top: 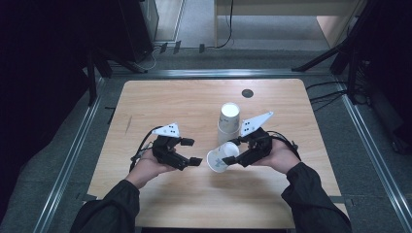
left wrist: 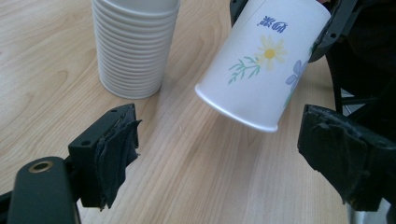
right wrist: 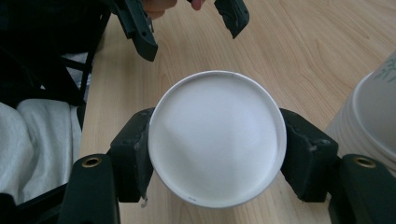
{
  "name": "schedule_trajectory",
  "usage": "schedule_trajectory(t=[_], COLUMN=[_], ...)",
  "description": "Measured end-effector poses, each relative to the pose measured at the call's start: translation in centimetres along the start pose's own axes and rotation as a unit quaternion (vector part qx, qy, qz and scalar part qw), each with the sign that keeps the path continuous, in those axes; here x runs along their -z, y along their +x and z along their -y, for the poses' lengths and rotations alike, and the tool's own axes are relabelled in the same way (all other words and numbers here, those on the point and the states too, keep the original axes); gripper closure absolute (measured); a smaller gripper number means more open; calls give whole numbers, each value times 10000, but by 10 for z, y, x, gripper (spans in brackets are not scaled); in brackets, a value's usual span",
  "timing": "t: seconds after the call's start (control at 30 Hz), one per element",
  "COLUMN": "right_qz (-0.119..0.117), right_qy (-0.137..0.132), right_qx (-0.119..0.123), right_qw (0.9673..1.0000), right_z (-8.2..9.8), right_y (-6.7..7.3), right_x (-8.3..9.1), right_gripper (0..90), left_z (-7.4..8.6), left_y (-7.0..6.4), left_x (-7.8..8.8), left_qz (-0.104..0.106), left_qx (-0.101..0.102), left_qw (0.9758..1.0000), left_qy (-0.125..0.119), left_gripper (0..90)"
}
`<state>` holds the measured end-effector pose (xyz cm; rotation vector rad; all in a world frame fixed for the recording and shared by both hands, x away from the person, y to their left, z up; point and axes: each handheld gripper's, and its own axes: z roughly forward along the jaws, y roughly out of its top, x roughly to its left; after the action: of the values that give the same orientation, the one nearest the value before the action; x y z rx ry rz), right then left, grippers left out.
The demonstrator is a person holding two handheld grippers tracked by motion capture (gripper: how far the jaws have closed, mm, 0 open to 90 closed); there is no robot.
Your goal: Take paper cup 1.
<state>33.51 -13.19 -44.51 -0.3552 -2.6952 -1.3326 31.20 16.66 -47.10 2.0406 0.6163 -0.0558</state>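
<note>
A white paper cup [top: 219, 158] with a flower print lies tilted on its side above the table, its mouth toward the left. My right gripper [top: 235, 152] is shut on it. In the right gripper view the cup's closed end [right wrist: 217, 137] sits between the two pads of the right gripper [right wrist: 217, 151]. My left gripper [top: 192, 151] stands open a short way left of the cup's mouth, with nothing between its jaws. From the left gripper [left wrist: 229, 149], the printed cup [left wrist: 261, 60] hangs just ahead. A stack of white cups [top: 228, 119] stands upright behind.
The cup stack [left wrist: 135, 46] stands on the wooden table [top: 160, 102] just beyond the held cup. A small black round cap [top: 247, 93] sits near the table's far edge. Dark stands and cables surround the table.
</note>
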Motion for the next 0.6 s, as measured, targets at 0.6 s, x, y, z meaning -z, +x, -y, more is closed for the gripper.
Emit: schedule_trajectory(t=[0.6], right_qz=[-276], right_qy=[-699], right_qx=[-176], right_qw=[9970], right_z=[-1], right_y=[-1], right_x=[1], right_gripper=[350], left_z=[-4], left_y=[-5], left_x=[-12], left_qz=[400], left_qx=[-169], left_qw=[9990], left_qy=[-137], left_gripper=[85])
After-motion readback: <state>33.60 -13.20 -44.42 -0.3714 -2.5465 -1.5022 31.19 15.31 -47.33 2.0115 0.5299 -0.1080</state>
